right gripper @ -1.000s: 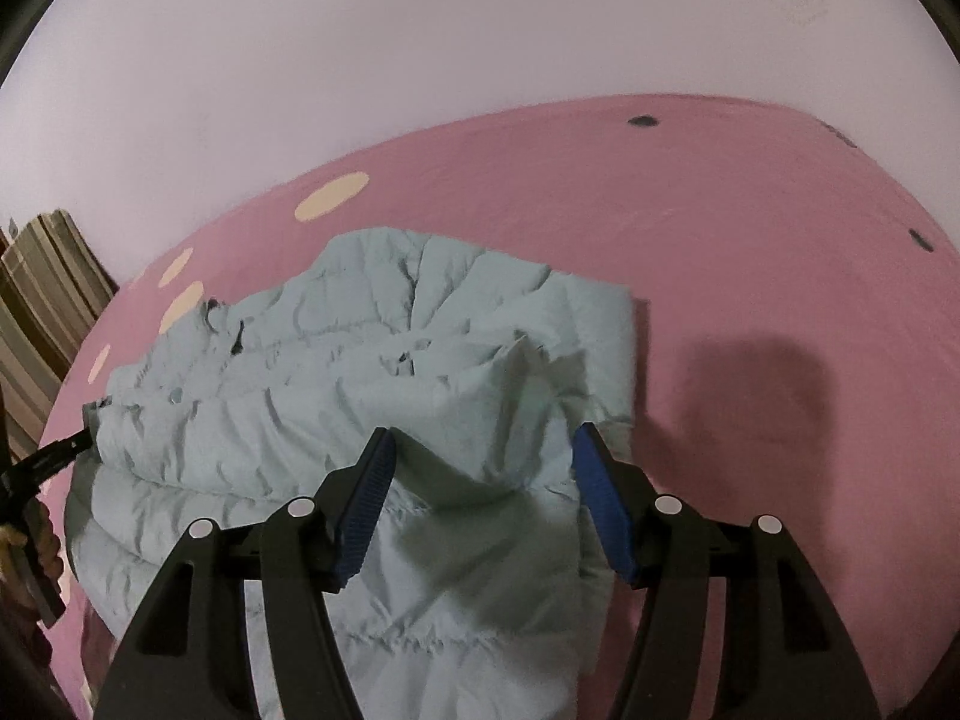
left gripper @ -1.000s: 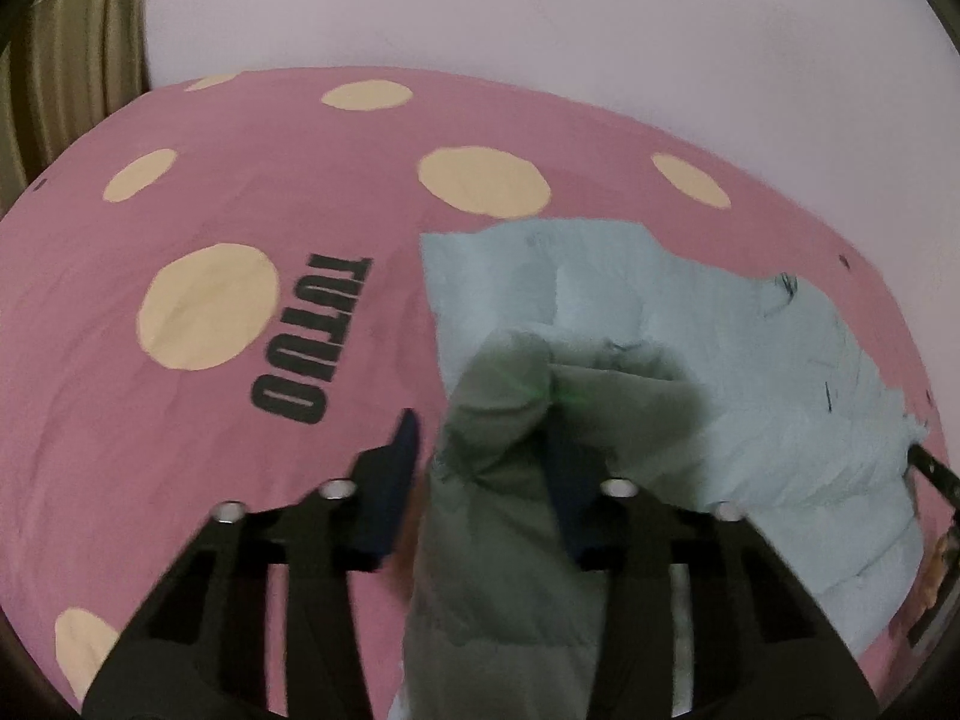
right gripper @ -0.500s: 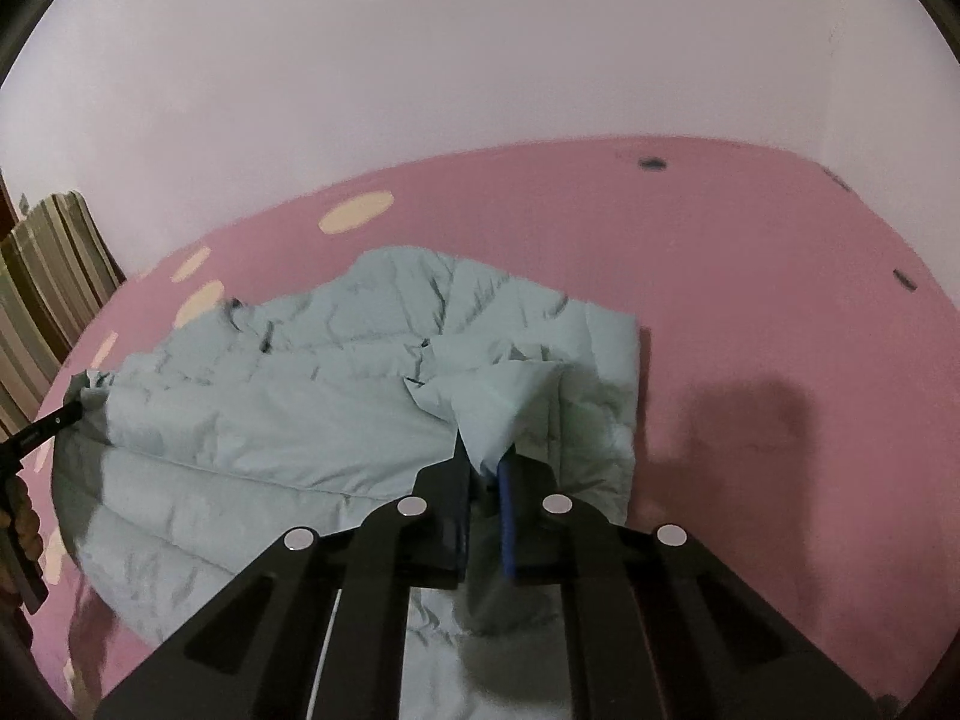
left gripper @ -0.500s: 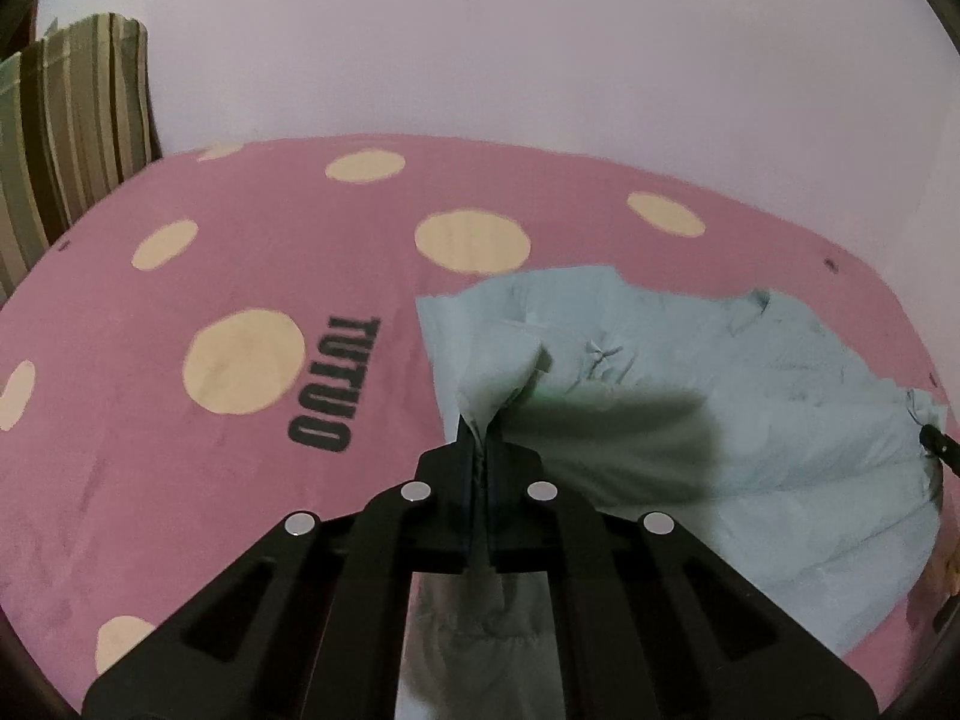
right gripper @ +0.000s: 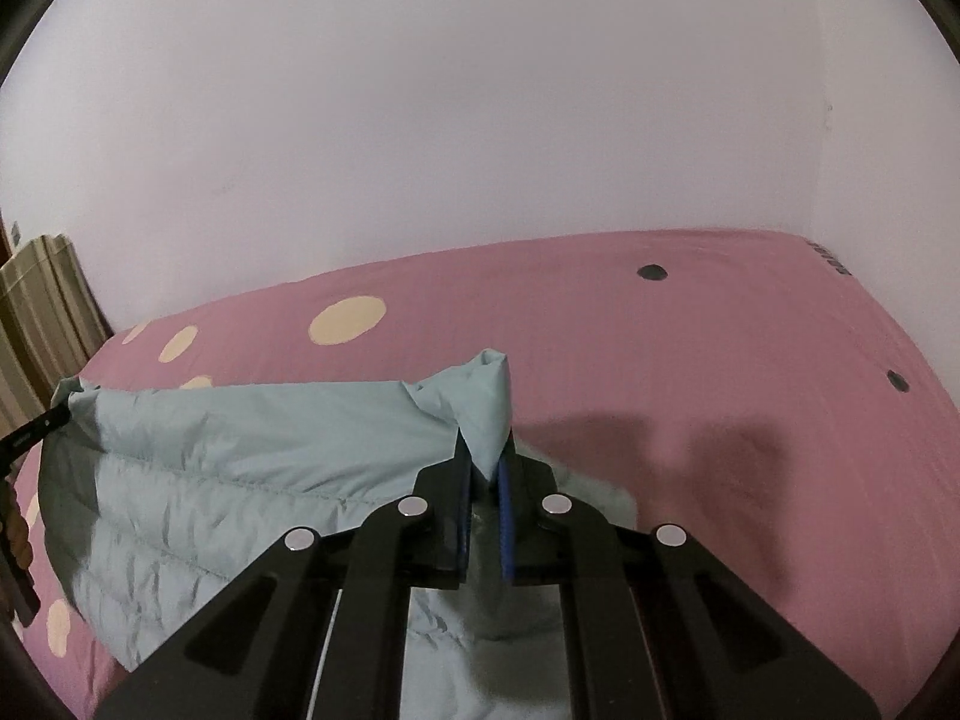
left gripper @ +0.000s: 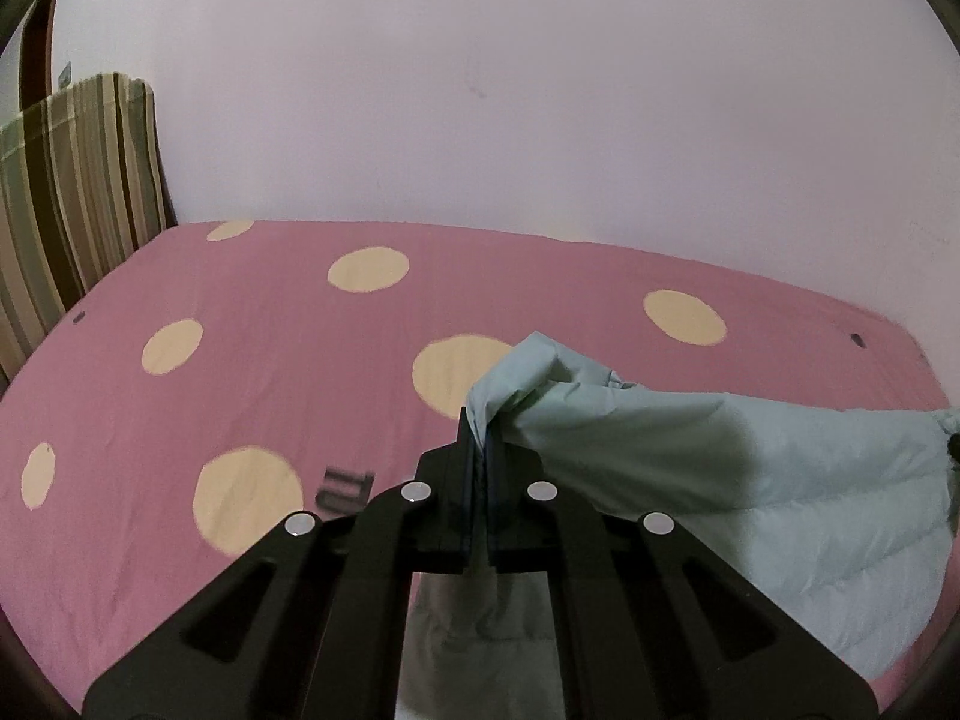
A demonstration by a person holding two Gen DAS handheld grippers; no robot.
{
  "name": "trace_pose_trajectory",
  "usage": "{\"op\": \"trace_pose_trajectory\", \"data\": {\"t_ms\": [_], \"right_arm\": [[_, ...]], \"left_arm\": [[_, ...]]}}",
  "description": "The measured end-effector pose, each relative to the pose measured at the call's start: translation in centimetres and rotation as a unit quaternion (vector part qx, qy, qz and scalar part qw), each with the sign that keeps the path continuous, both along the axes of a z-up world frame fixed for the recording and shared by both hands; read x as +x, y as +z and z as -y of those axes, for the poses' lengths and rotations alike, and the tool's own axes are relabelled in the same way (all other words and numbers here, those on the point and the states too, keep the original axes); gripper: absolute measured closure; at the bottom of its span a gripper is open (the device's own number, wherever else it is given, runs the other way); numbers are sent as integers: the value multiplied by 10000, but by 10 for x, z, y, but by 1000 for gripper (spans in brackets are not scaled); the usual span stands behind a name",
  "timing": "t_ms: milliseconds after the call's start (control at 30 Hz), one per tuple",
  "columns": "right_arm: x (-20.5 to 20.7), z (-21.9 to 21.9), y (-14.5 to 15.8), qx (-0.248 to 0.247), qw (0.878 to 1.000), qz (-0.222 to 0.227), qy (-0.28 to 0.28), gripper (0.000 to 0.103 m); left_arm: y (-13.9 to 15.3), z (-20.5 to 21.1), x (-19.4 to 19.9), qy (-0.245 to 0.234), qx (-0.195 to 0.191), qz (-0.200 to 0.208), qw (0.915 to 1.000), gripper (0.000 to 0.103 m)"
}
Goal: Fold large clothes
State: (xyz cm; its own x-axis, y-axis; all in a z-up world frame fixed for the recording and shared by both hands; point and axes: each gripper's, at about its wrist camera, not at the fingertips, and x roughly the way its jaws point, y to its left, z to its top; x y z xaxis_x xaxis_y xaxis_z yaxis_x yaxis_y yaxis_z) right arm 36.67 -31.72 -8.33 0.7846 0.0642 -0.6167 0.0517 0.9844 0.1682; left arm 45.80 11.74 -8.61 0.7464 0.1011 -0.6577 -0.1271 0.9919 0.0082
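- Left wrist view: left tool (left gripper: 480, 450) is clamped on a bunched corner of the pale green quilted jacket (left gripper: 750, 480); a peak of fabric stands up past the tips.
- Right wrist view: right tool (right gripper: 483, 462) is likewise closed on another corner of the jacket (right gripper: 240, 480); cloth fills the narrow gap between the blue pads (right gripper: 506, 516).
- Jacket location: its top edge is stretched between the two tools and held clear of the bed (left gripper: 240, 360), while the body hangs down toward the pink dotted sheet. Whether the lower hem touches the sheet cannot be told.
- Handling judgement: padded, stitched in channels, soft and limp. It sags under its own weight and keeps no shape. Probably light for its bulk.
- Shell looks smooth, likely slippery; a thin pinch could creep out under load.
- Grip advice: hold at corners or seams, where layers bunch thickly, as both tools do at present. Keep the edge taut between them so the fold line falls straight.
- Risk: air-filled padding springs back, so a laid fold may need pressing flat.
- Striped cushion (left gripper: 78, 180) stands at the bed's far left, well apart from the work.
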Motion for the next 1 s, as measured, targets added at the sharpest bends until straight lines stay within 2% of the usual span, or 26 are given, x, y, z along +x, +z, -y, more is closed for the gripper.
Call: {"op": "trace_pose_trajectory", "data": {"t_ms": [100,233,500,700,867,933,967,1000], "right_arm": [[29,-2,-9,-51,9999,-96,-21,96],[61,-9,-39,-207,9990,-390,-7,96],[88,-11,-94,-197,9959,-881,-73,96],[94,-12,-118,-158,9942,-1053,-140,94],[95,-12,-116,-156,9935,-1115,-136,88],[95,-14,-110,-234,9932,-1129,-136,84],[92,-16,-104,-320,9932,-1116,-122,80],[86,-19,-95,-366,9940,-1031,-80,72]], "left_arm": [[-13,5,24,75,206,-107,9997,100],[-51,7,52,209,458,-474,9976,101],[-109,10,75,340,621,-852,9938,100],[-135,12,81,381,683,-984,9921,100],[-131,16,83,348,782,-1090,9903,99],[-119,14,77,396,800,-1039,9906,95],[-110,13,71,457,796,-965,9911,88],[-99,13,64,533,781,-858,9918,70]]}}
